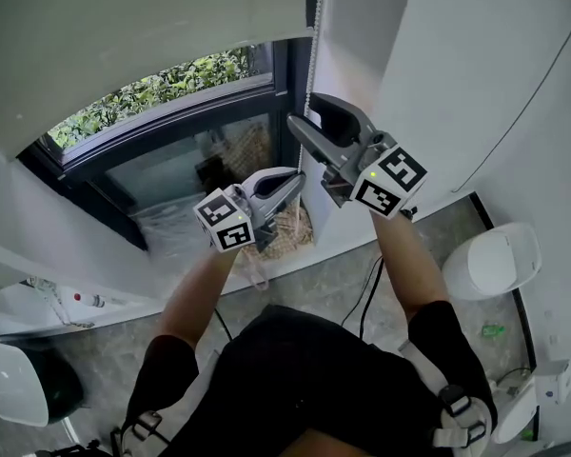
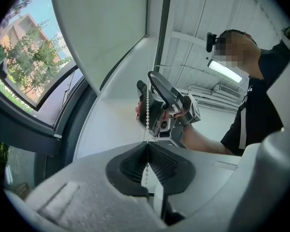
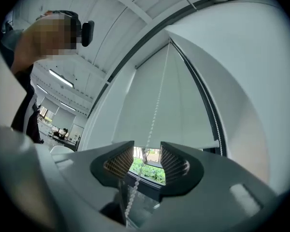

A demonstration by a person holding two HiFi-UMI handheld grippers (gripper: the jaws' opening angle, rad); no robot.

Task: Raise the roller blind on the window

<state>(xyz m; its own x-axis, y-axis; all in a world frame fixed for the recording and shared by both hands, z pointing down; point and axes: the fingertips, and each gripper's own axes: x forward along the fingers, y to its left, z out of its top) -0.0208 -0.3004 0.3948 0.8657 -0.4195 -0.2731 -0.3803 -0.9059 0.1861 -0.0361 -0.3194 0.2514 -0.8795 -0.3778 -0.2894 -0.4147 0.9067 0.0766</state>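
White bead chain [image 2: 146, 111] sits clamped in the left tongs [image 2: 148, 149]; the right tongs [image 3: 147, 159] stand apart higher up, chain passing loose between them. Roller blind [image 1: 124, 36] covers the upper window [image 1: 162, 91]. Should the left let go before the right bites, the blind could drop.

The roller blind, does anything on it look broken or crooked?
Nothing stands out. The roller blind hangs flat with an even bottom edge, partly up from the window. Its bead chain runs straight down, pinched in the shut left gripper and passing loose between the open right gripper's jaws.
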